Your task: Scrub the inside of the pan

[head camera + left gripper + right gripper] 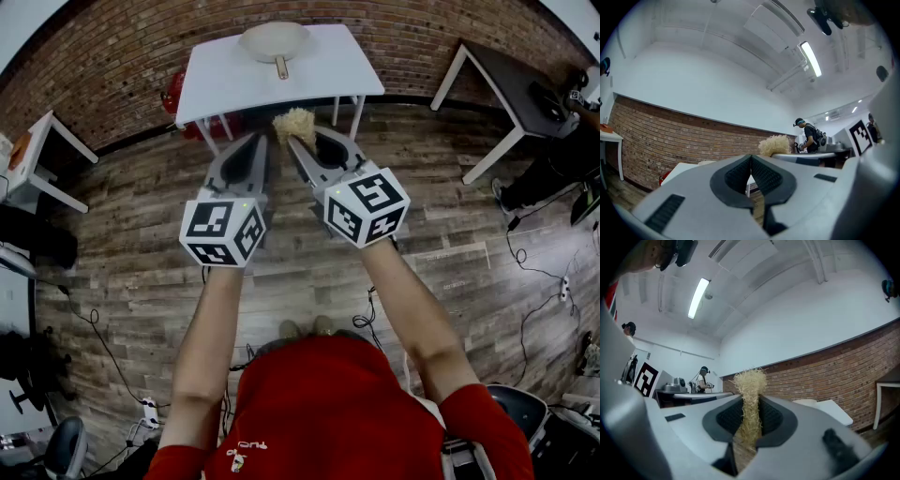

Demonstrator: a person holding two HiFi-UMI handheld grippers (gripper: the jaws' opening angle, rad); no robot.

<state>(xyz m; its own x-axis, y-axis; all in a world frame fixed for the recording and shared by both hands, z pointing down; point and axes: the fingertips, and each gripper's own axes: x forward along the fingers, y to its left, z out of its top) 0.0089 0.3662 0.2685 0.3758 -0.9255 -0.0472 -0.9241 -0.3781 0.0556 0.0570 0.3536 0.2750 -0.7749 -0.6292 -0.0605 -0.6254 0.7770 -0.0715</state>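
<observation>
A cream pan [273,41] with a wooden handle rests on the white table [323,70] by the brick wall, well ahead of both grippers. My right gripper [298,134] is shut on a tuft of straw-coloured scrubbing fibre [294,123], which sticks up between its pads [750,399]. My left gripper [262,139] is held beside it, shut with nothing between its pads; the fibre tuft [775,145] shows just past its tip [750,165]. Both are held in the air short of the table.
A second grey table [506,89] stands at the right, a small white table [33,155] at the left. Cables trail over the wood floor [525,267]. Another person [810,136] stands far off in the room. A red object [172,94] lies under the white table.
</observation>
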